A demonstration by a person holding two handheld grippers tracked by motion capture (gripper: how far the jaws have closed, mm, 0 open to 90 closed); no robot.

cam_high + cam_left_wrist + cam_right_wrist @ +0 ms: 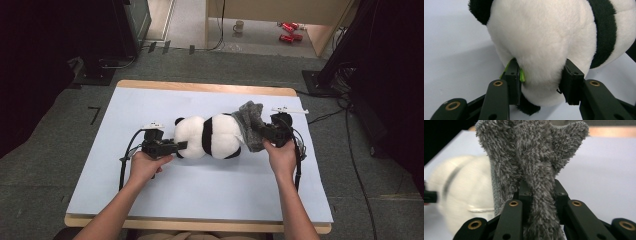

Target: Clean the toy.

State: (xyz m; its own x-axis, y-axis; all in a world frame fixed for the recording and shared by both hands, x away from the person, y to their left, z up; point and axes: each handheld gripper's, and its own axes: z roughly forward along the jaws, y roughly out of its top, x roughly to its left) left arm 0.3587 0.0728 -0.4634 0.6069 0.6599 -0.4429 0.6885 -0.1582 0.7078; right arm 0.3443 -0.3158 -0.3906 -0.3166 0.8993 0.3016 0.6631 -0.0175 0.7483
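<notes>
**Panda held at the head while a grey garment is worked at its lower end**

The plush panda (210,136) lies on its side in the middle of the pale blue table cover (200,185), head toward the person's left. The left gripper (181,145) has its jaws pressed into the white fur of the head, clamping it from both sides. The right gripper (261,132) is closed tight on a bunched fold of the grey fleece garment (251,125), which sits over the panda's lower end.

The likeliest trouble is slippage. The head is round, soft and springy, so a pull from the right could squeeze it out of the left jaws or drag the whole toy across the smooth cover. The right jaws hold only a narrow pinch of shaggy pile; under load the fibres may slide free, or the knit edge could stretch and catch on a stubby black leg.

The panda is dense short plush, white with black bands, ears and limbs. The garment is a long-napped, fuzzy grey fabric with a stitched hem, limp and easily crumpled.
</notes>
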